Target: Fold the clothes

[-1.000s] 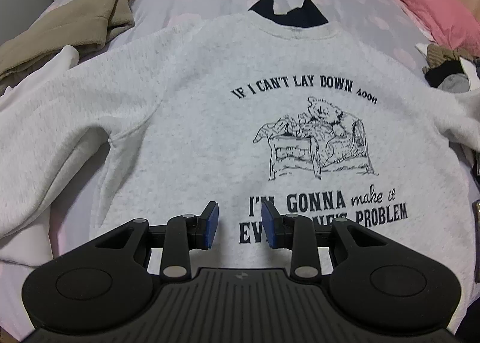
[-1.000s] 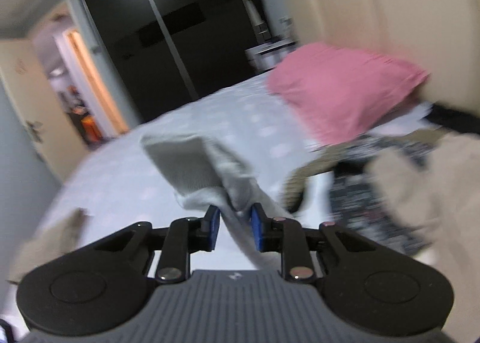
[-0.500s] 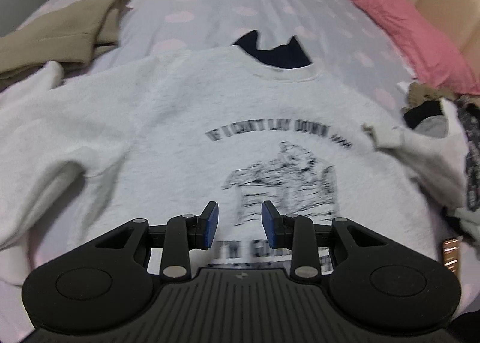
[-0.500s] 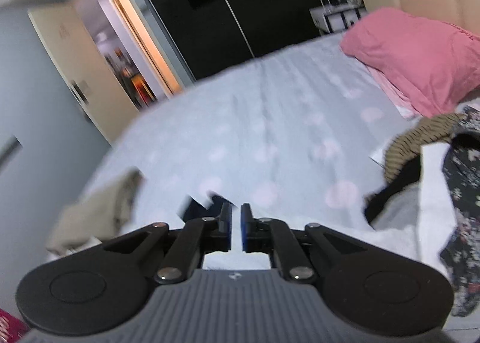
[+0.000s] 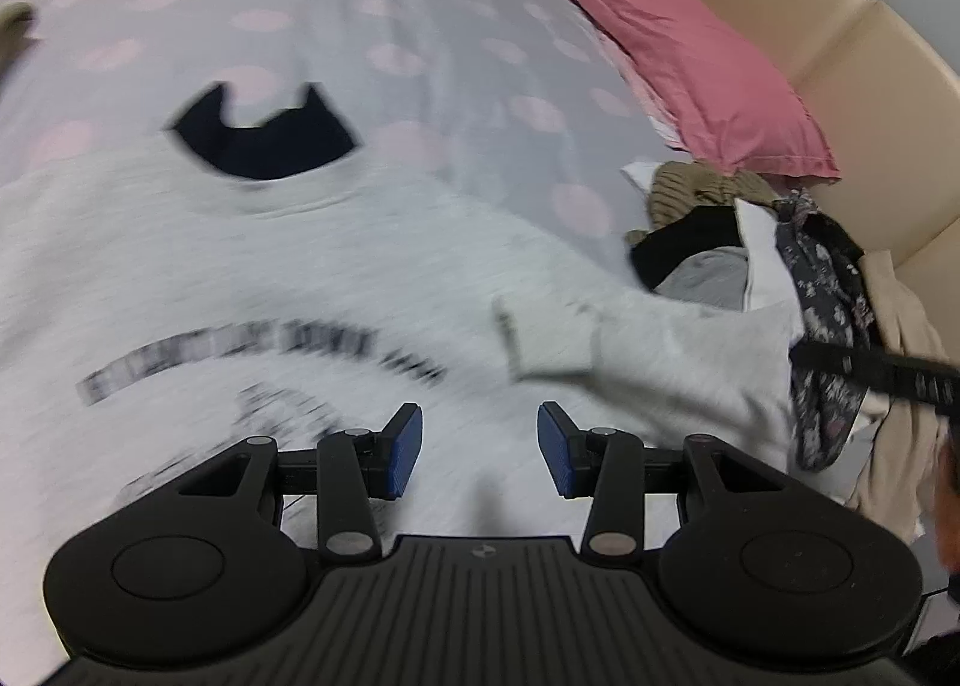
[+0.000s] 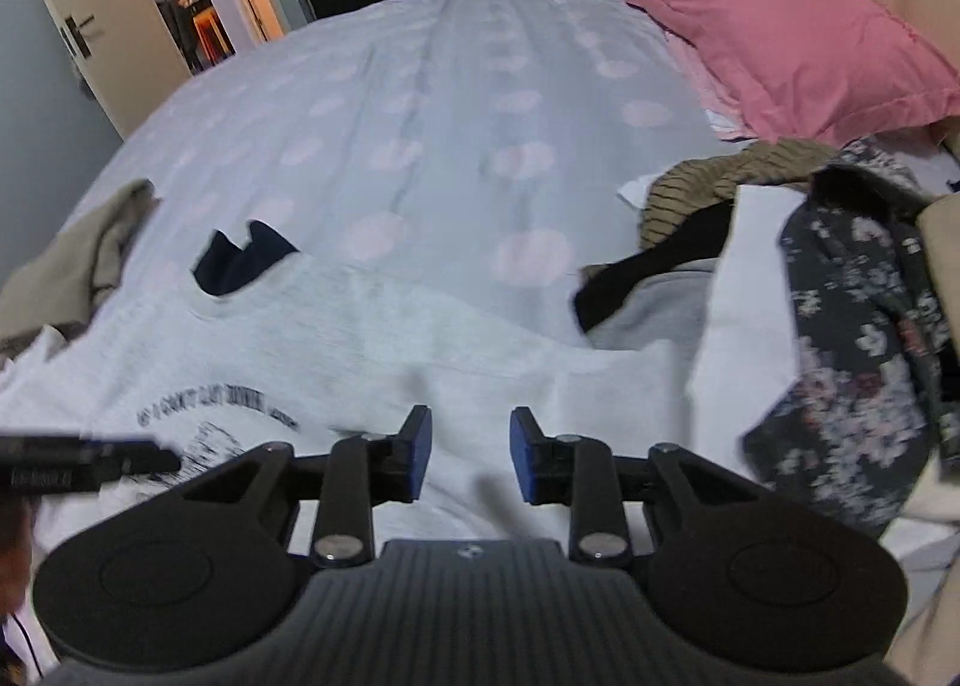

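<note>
A light grey sweatshirt (image 5: 252, 278) with dark printed lettering lies face up on the bed, its dark neck opening (image 5: 264, 137) at the far side. Its right sleeve (image 5: 636, 344) is folded in over the body, cuff pointing left. My left gripper (image 5: 480, 440) hovers over the chest print with its jaws opening and nothing between them. My right gripper (image 6: 468, 449) hangs above the sweatshirt (image 6: 336, 338) near the folded sleeve, jaws opening too and empty. Part of the other tool shows at the left edge of the right wrist view.
A pink pillow (image 5: 690, 62) leans on the beige headboard (image 5: 852, 56). A heap of clothes (image 6: 798, 290), striped, black, white and floral, lies to the right of the sweatshirt. A khaki garment (image 6: 78, 260) lies at the left. The dotted bedsheet (image 6: 456, 122) stretches beyond.
The right gripper let go of the sleeve, which now lies folded over the body, and dropped toward the sweatshirt. The left gripper swung right across the chest and its jaws widened.
</note>
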Demonstrator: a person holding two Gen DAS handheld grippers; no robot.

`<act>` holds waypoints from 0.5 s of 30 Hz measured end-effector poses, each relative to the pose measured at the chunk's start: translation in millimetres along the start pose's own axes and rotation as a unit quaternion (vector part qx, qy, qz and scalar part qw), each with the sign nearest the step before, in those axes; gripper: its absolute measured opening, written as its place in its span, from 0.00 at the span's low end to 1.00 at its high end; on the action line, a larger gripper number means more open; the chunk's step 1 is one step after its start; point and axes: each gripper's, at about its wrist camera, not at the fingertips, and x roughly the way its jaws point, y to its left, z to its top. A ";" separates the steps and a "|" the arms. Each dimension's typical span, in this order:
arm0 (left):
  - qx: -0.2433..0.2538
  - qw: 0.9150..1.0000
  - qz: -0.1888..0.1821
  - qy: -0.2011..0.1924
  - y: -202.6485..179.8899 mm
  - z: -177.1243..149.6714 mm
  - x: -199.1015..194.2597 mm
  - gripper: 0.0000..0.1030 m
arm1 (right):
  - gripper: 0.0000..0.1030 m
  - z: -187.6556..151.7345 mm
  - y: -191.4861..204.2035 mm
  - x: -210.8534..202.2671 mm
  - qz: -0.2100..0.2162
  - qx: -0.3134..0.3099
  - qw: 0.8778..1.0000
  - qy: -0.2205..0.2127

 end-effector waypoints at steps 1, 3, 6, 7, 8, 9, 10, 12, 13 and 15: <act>-0.003 1.000 -0.003 0.003 -4.8 5.5 11.0 0.39 | 0.32 -0.9 -4.5 -1.3 -0.003 -0.002 1.000 0.001; -0.015 1.000 -0.006 0.006 -10.9 15.4 33.1 0.39 | 0.33 -2.9 -14.5 -2.9 -0.004 0.004 1.000 0.003; -0.037 0.999 -0.022 0.008 -14.0 26.9 62.2 0.37 | 0.34 -4.4 -24.5 -5.8 -0.001 0.011 1.000 0.006; -0.044 0.998 -0.032 0.012 -14.8 29.5 70.9 0.37 | 0.35 -4.4 -25.9 -7.8 0.000 0.010 1.000 0.006; -0.049 0.998 -0.040 0.017 -15.9 31.2 79.9 0.32 | 0.35 -4.1 -26.8 -9.7 0.001 0.008 1.000 0.004; -0.055 0.997 -0.042 0.020 -16.3 32.0 86.0 0.25 | 0.36 -3.2 -26.9 -11.5 0.001 0.005 1.000 0.001; -0.061 0.997 -0.044 0.022 -16.6 32.6 92.0 0.22 | 0.36 -2.2 -27.0 -13.2 0.002 0.004 1.000 -0.002; -0.070 0.996 -0.046 0.030 -16.2 31.0 101.5 0.07 | 0.36 0.1 -26.8 -16.2 0.004 0.002 1.000 -0.008; -0.072 0.996 -0.043 0.029 -16.1 30.2 102.5 0.03 | 0.36 1.3 -26.6 -17.6 0.005 0.002 1.000 -0.010; -0.075 0.996 -0.038 0.020 -16.4 29.6 99.2 0.00 | 0.36 3.2 -25.3 -20.2 0.009 0.002 1.000 -0.015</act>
